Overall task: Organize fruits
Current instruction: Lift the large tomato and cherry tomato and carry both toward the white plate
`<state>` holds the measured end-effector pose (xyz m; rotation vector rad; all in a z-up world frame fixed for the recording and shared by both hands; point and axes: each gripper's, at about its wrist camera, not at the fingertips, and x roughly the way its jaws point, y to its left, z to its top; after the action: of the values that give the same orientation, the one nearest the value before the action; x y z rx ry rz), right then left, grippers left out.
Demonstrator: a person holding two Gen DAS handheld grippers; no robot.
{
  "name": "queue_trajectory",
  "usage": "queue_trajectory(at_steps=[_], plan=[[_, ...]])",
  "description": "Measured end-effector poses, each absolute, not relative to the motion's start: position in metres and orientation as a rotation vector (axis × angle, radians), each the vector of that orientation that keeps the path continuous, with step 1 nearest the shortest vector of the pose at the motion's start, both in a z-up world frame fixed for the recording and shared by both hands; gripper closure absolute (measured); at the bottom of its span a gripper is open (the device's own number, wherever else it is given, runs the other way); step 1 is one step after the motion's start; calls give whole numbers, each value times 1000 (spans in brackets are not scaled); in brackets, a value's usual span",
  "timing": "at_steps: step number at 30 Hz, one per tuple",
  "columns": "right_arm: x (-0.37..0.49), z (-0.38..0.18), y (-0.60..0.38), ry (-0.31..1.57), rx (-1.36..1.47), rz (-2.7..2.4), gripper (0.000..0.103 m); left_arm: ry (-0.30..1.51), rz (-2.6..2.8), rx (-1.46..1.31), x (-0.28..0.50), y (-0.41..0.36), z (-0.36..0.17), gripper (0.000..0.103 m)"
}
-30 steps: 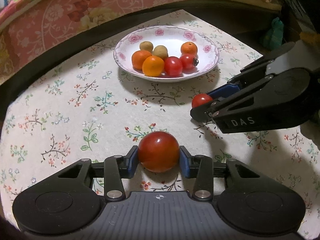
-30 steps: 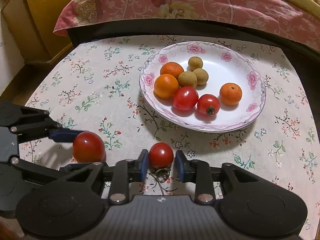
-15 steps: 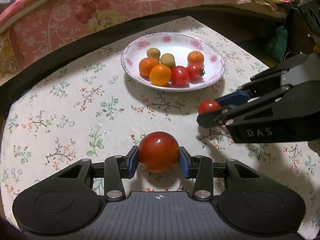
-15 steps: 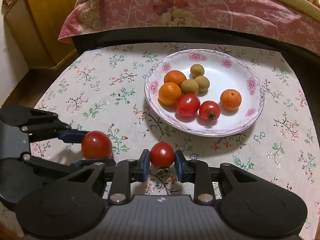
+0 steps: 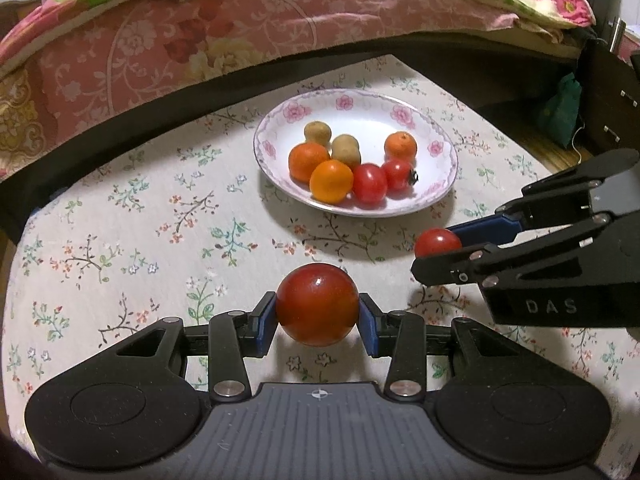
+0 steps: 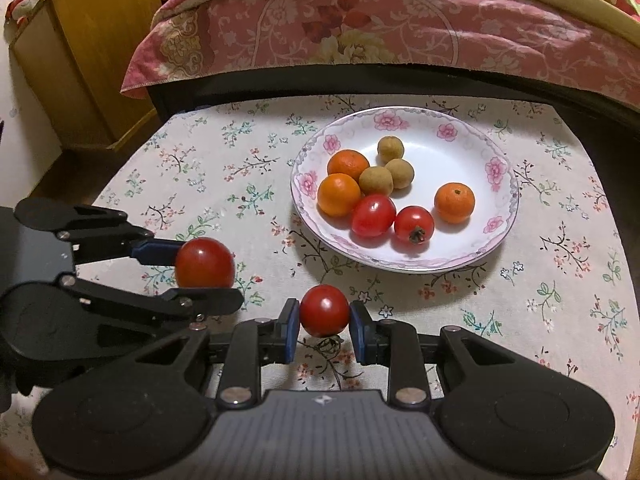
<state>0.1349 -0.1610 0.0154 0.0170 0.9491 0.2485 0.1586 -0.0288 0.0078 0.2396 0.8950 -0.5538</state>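
My left gripper (image 5: 317,322) is shut on a large red tomato (image 5: 317,304) and holds it above the floral tablecloth; it also shows in the right wrist view (image 6: 205,263). My right gripper (image 6: 324,324) is shut on a smaller red tomato (image 6: 324,310), seen from the left wrist view (image 5: 437,242) at right. A white flowered plate (image 5: 440,148) beyond both grippers holds several oranges, tomatoes and small brown fruits; it also shows in the right wrist view (image 6: 496,168).
The small table (image 6: 192,160) is covered by a floral cloth. A bed with a pink quilt (image 6: 400,28) runs along the far edge. A wooden cabinet (image 6: 80,52) stands at far left. A dark cabinet (image 5: 612,92) stands at far right.
Both grippers have lifted and drawn back from the plate with their tomatoes held; the plate looks smaller and farther in both views.
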Motion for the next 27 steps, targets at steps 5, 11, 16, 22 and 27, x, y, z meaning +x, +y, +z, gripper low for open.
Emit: queue_trajectory(at_steps=[5,11,16,22,27], plan=[[134,22,-163,927,27,244,77,883,-553,228,161,-30,11,53],[135,26,-166,919,39,240,77,872,-558,221,163,-32,15,53],[135,28,-165,910,39,239,77,863,-561,221,163,-35,17,53],[136,30,-168,908,52,231,77,862,-563,214,165,-36,18,53],[137,32,-170,899,61,227,77,858,-563,211,167,-37,19,53]])
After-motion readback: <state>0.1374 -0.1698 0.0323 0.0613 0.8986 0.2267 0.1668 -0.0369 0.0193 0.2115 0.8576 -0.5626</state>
